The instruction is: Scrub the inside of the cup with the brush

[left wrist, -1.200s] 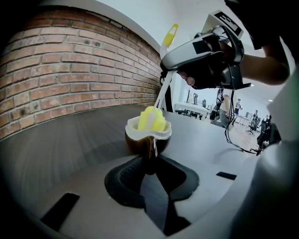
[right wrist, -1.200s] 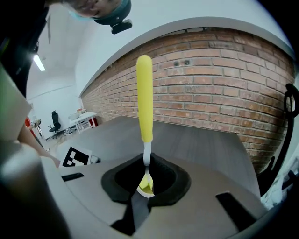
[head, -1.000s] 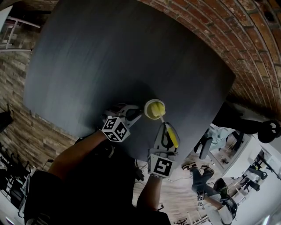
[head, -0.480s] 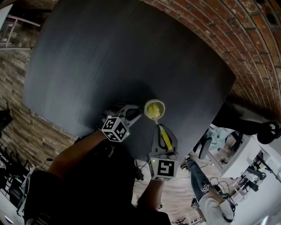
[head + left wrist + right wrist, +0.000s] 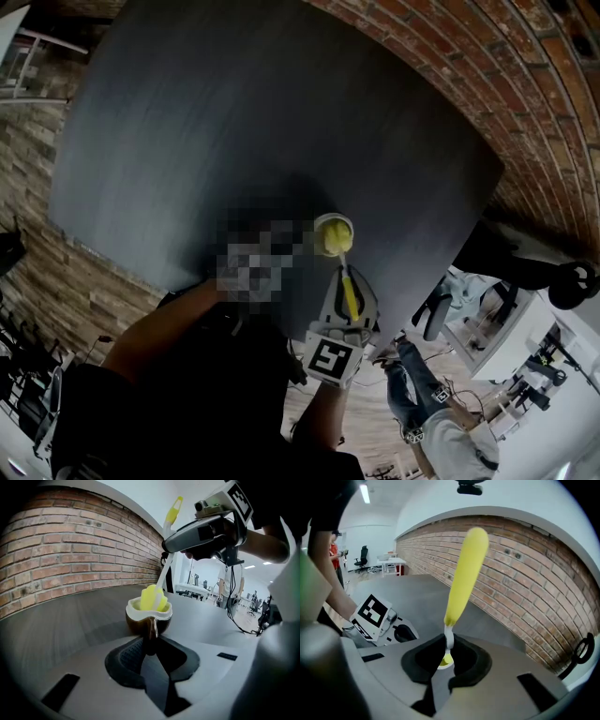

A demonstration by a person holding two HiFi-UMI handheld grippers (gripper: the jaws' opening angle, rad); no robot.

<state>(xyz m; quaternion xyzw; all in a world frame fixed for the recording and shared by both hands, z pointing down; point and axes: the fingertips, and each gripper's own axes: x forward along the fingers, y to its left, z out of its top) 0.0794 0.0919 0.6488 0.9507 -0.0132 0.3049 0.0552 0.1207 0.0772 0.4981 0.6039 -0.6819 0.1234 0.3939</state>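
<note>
A brown cup (image 5: pixel 140 621) with a white rim stands on the dark table (image 5: pixel 234 122) near its front edge. My left gripper (image 5: pixel 151 644) is shut on the cup's handle (image 5: pixel 153 631); in the head view a mosaic patch hides it. The brush's yellow head (image 5: pixel 152 598) sits inside the cup (image 5: pixel 333 234). My right gripper (image 5: pixel 447 651) is shut on the brush's white neck, directly above the cup, and the yellow brush handle (image 5: pixel 464 573) rises steeply past it. In the head view the right gripper (image 5: pixel 345 283) is just below the cup.
A brick wall (image 5: pixel 70 555) runs along the table's far side. The table's front edge (image 5: pixel 394 319) lies close behind the cup. Beyond it, at the lower right, are office chairs (image 5: pixel 436 309) and a person (image 5: pixel 422 412) on the floor.
The right gripper has shifted slightly left and tipped the brush more upright, with its head still in the cup. The cup has stayed in place.
</note>
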